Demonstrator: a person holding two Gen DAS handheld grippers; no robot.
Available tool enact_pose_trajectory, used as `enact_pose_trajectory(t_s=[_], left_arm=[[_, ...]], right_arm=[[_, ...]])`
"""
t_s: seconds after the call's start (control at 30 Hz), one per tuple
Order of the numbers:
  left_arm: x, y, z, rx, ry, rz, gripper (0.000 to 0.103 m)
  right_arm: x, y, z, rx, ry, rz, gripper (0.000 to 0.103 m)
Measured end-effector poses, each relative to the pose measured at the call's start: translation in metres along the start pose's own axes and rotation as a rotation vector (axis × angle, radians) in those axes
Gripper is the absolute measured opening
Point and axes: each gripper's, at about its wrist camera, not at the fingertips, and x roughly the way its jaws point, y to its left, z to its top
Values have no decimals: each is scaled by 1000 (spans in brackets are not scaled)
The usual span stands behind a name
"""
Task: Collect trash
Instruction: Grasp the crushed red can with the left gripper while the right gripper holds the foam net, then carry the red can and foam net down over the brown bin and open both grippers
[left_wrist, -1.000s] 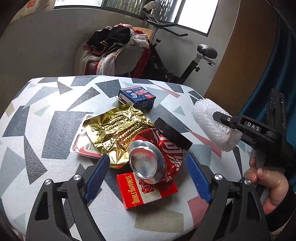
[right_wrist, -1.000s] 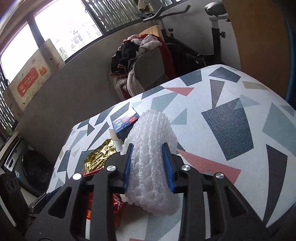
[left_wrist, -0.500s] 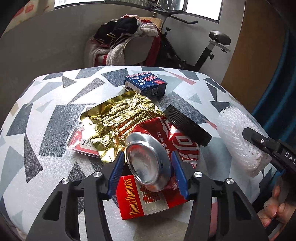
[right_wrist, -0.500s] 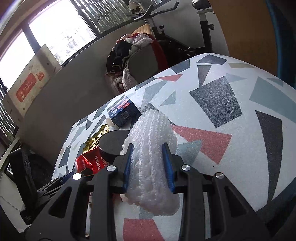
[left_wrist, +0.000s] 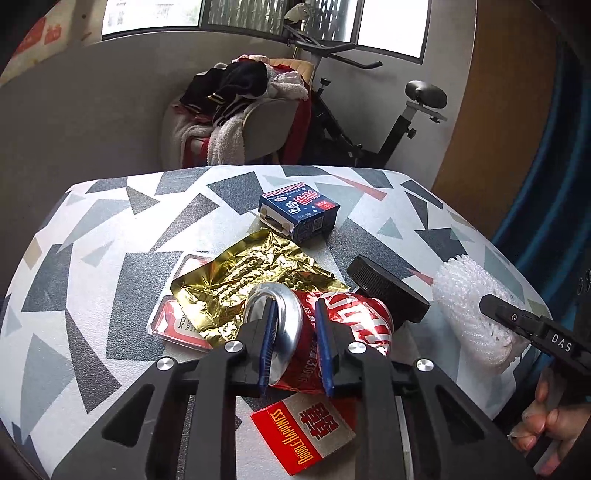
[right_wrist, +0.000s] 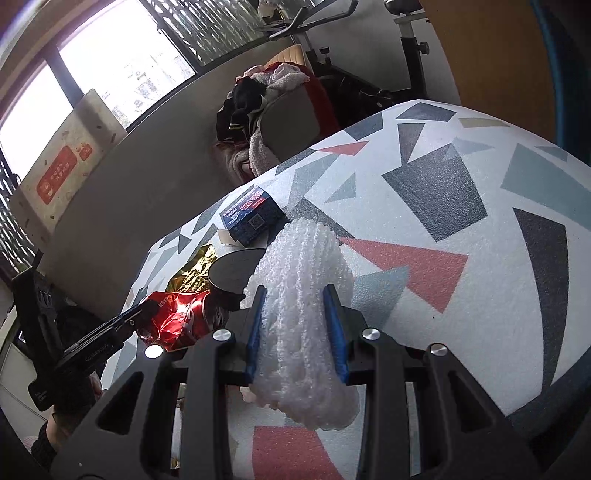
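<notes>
A crushed red soda can (left_wrist: 354, 321) lies on the patterned table (left_wrist: 92, 258). My left gripper (left_wrist: 295, 306) is closing on it, with both blue pads pressed against the silver end and the red side. The can (right_wrist: 173, 314) also shows in the right wrist view. My right gripper (right_wrist: 294, 291) is shut on a white foam net sleeve (right_wrist: 303, 258), held just above the table's right part. That sleeve (left_wrist: 469, 295) sits at the right in the left wrist view.
Around the can lie a gold foil wrapper (left_wrist: 258, 273), a black round lid (left_wrist: 388, 288), a blue carton (left_wrist: 299, 210), a red-and-white cigarette pack (left_wrist: 306, 432) and a red packet (left_wrist: 177, 321). Behind the table stand a clothes-heaped chair (left_wrist: 251, 110) and an exercise bike (left_wrist: 369, 122).
The left jaws went from wide open beside the can to squeezed onto it, and the gripper moved in over the can. The right gripper sank a little, still gripping the foam sleeve.
</notes>
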Motion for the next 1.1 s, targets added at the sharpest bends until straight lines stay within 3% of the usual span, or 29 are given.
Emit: enact_pose_trajectory(t_s=[0.2, 0.4, 1.1], left_arm=[[-20, 6, 20, -13, -59, -59, 20], [-44, 1, 25, 36, -103, -65, 20], [-148, -2, -59, 93, -95, -83, 20]], right_arm=[[-3, 5, -4, -16, 5, -4, 33], [-11, 13, -6, -48, 9, -10, 33], [-80, 59, -71, -180, 75, 8, 33]])
